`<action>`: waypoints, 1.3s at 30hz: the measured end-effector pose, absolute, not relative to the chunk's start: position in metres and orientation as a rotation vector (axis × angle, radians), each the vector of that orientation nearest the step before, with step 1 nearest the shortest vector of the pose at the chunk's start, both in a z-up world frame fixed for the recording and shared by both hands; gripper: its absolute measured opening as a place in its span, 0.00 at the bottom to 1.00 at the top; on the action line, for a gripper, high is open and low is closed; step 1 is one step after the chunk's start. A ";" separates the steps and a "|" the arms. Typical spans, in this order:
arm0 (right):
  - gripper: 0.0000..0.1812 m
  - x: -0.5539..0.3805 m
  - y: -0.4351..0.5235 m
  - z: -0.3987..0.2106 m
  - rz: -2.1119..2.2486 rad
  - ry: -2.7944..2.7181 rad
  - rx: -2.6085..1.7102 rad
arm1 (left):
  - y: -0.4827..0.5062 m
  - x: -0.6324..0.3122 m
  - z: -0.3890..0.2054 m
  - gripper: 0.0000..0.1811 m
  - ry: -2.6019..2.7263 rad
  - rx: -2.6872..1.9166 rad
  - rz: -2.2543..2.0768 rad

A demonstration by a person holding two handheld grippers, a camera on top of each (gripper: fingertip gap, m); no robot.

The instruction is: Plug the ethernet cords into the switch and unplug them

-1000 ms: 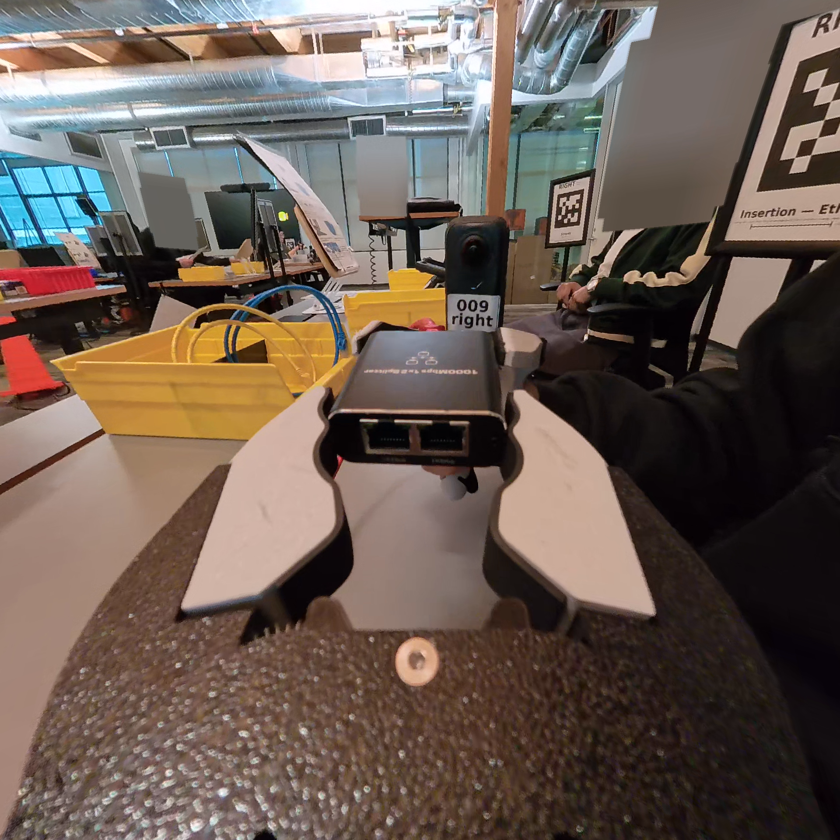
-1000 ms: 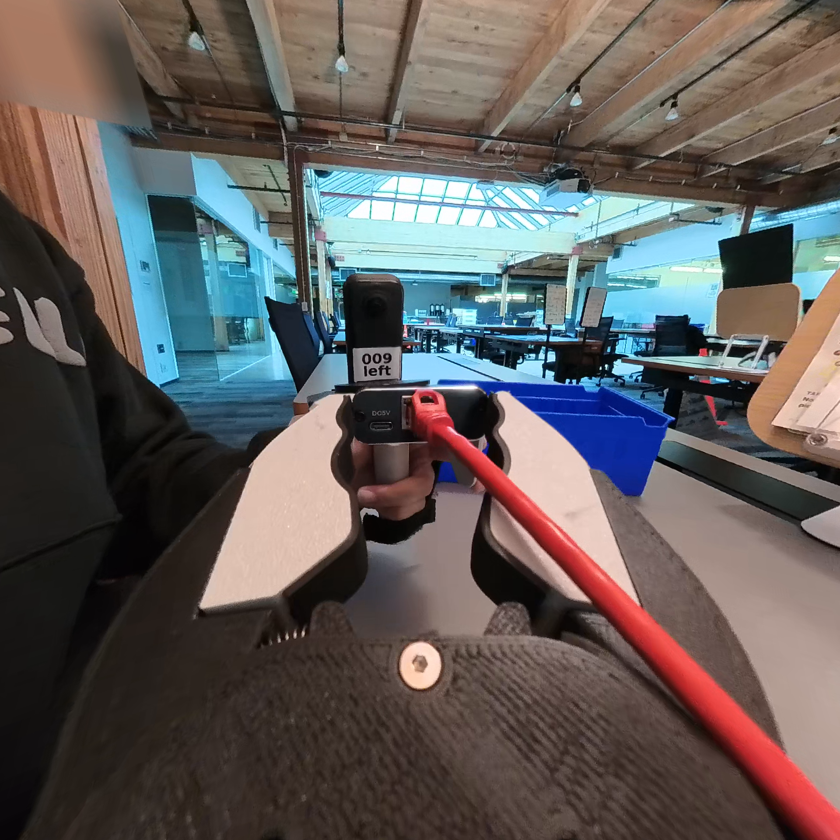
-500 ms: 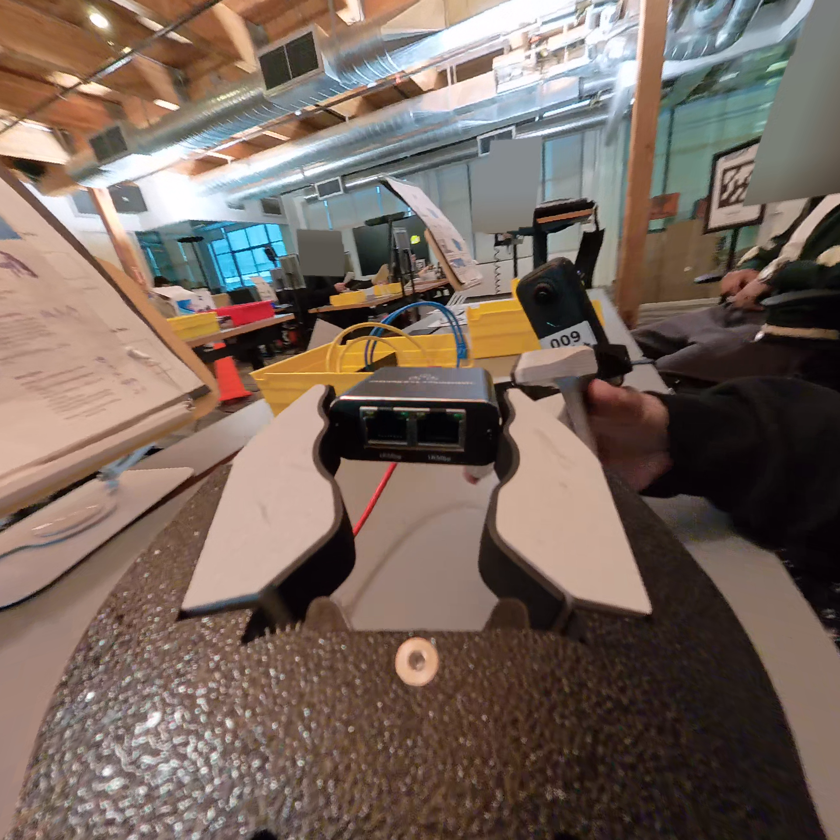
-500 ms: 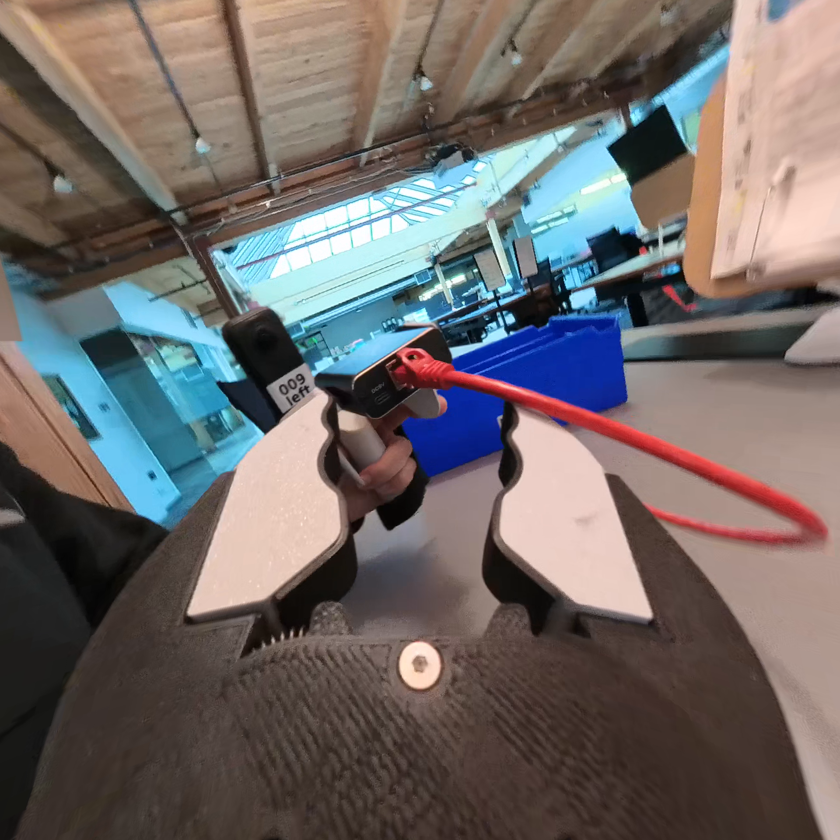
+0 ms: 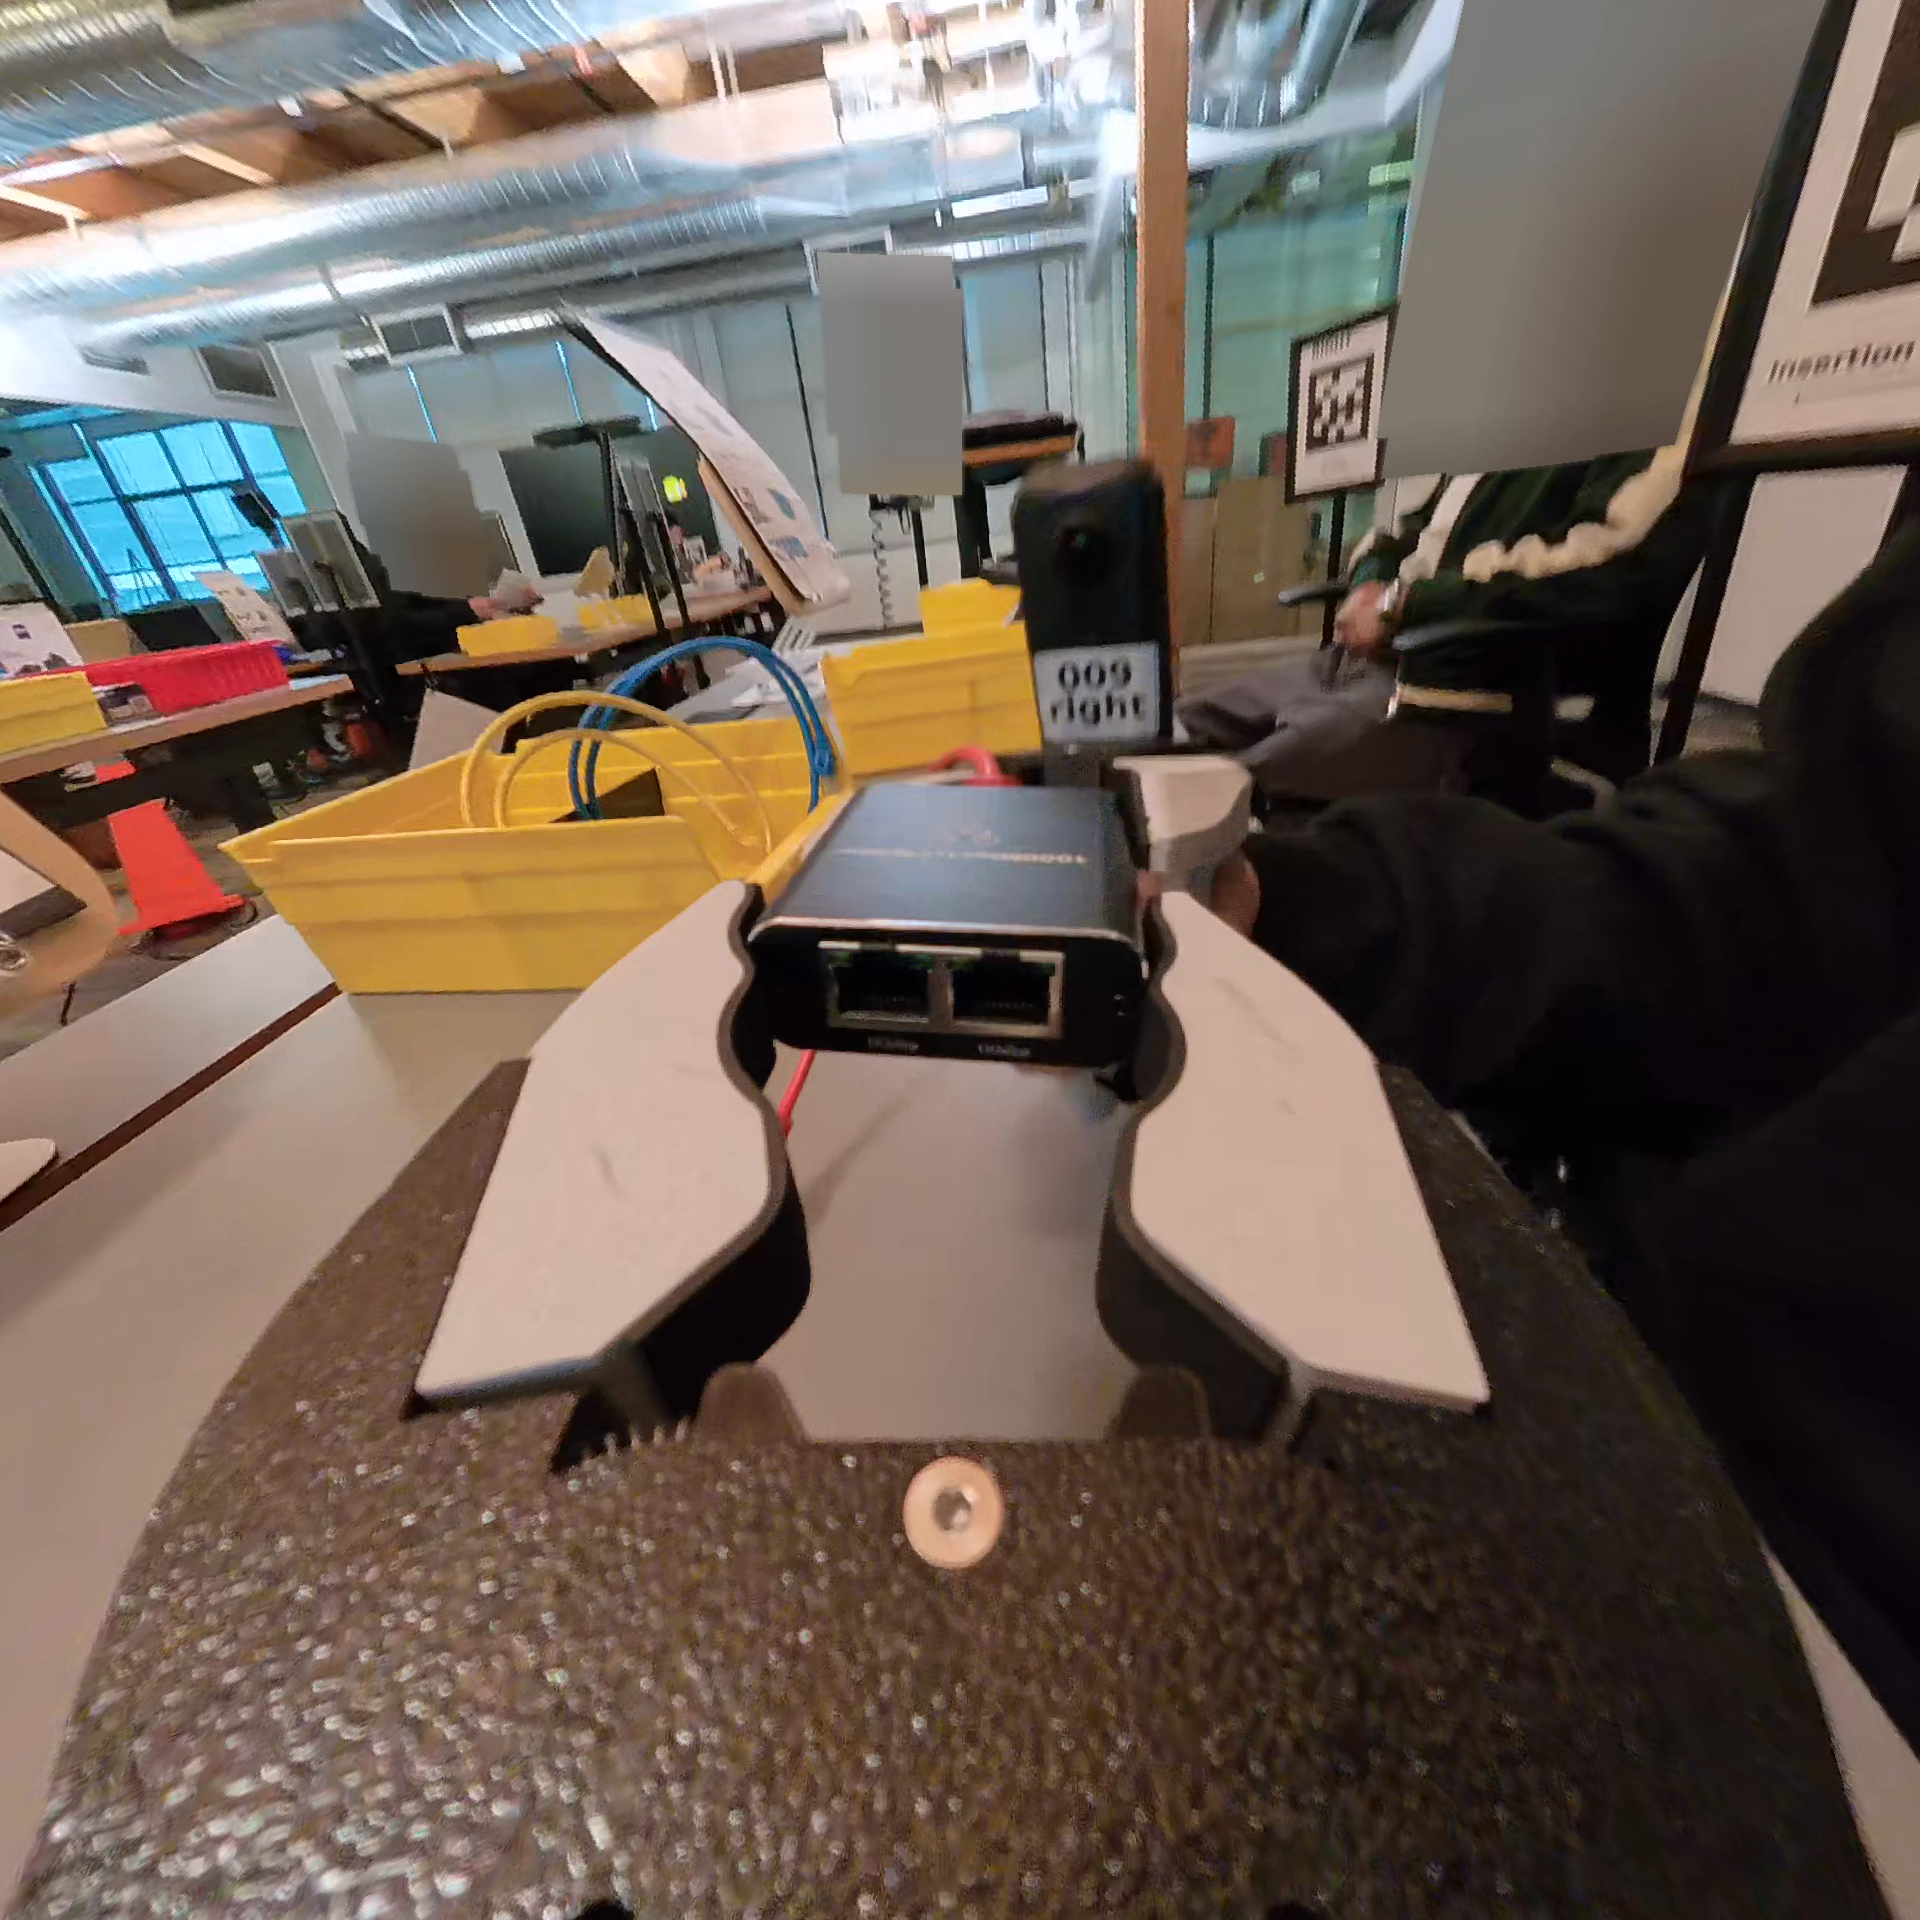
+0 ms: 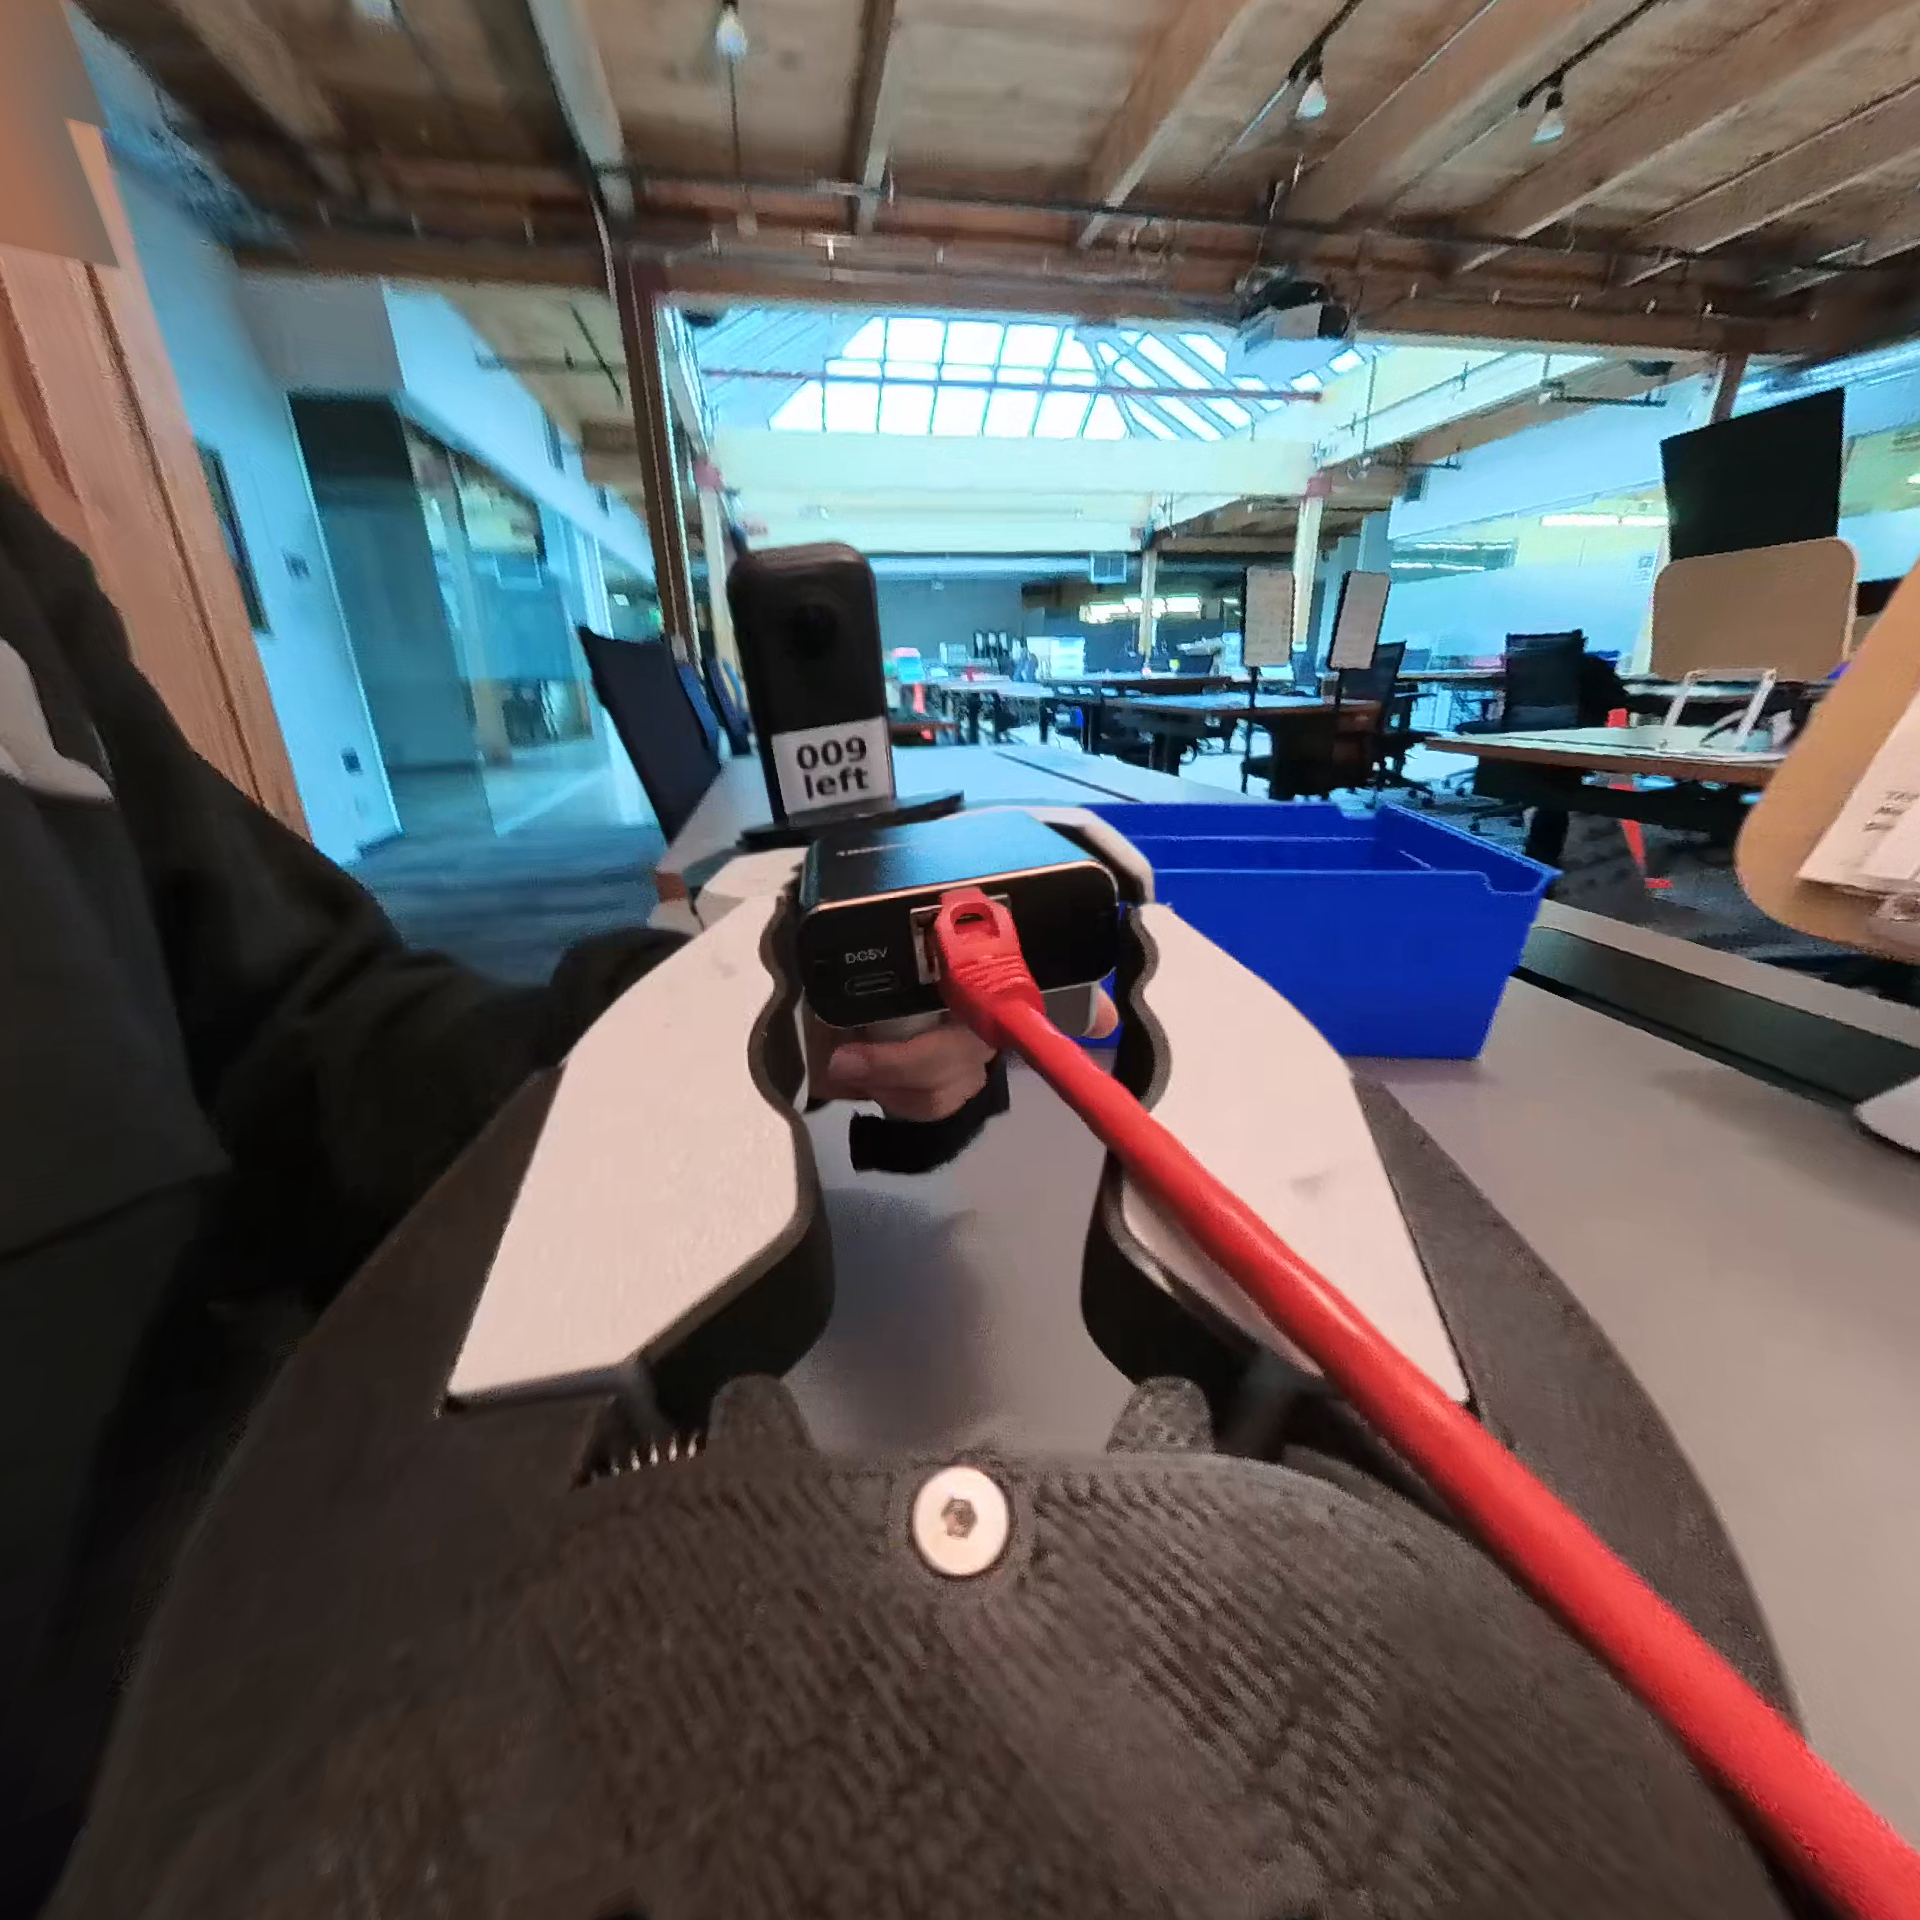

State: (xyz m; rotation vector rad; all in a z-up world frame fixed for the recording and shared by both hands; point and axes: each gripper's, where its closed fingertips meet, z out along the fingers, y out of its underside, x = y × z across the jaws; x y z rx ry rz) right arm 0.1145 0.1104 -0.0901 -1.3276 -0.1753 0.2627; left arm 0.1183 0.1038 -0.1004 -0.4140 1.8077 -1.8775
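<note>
Switch (image 5: 951,940): black, raised above the bench (image 5: 187,1226), clamped by the left tool (image 5: 948,997); both facing ports vacant. Red cord (image 6: 1195,1153): plugged into its opposite face. Right tool (image 6: 961,997): spread around that end; grip uncertain.

open office: wood-beam ceiling (image 6: 1039,125), skylight (image 6: 997,390), desks (image 6: 1195,717), silver ducts (image 5: 416,239).

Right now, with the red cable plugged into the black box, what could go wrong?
1. The red cable lies across one finger of the right hand-held gripper; closing or pulling back could snag it.
2. The left hand-held gripper holds the black box only by its sides at the fingertips, so tugging the plug without freeing its clip might twist the box loose.
</note>
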 end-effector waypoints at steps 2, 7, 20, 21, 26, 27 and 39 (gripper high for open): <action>0.32 0.112 0.107 -0.091 0.228 -0.218 -1.359 | 0.100 0.114 -0.105 0.37 1.862 -0.392 -1.874; 0.32 0.115 0.099 -0.087 0.227 -0.213 -1.368 | 0.103 0.113 -0.100 0.35 1.818 -0.389 -1.890; 0.32 0.118 0.099 -0.081 0.302 -0.151 -1.260 | 0.103 0.116 -0.094 0.34 1.755 -0.450 -1.947; 0.32 0.118 0.098 -0.080 0.306 -0.145 -1.253 | 0.102 0.116 -0.094 0.34 1.751 -0.456 -1.953; 0.32 0.121 0.098 -0.082 0.313 -0.141 -1.268 | 0.100 0.119 -0.100 0.34 1.789 -0.486 -1.928; 0.32 0.121 0.098 -0.082 0.309 -0.144 -1.272 | 0.100 0.120 -0.101 0.34 1.792 -0.488 -1.924; 0.32 0.132 0.098 -0.068 0.336 -0.138 -1.273 | 0.098 0.133 -0.095 0.35 1.644 -0.617 -1.960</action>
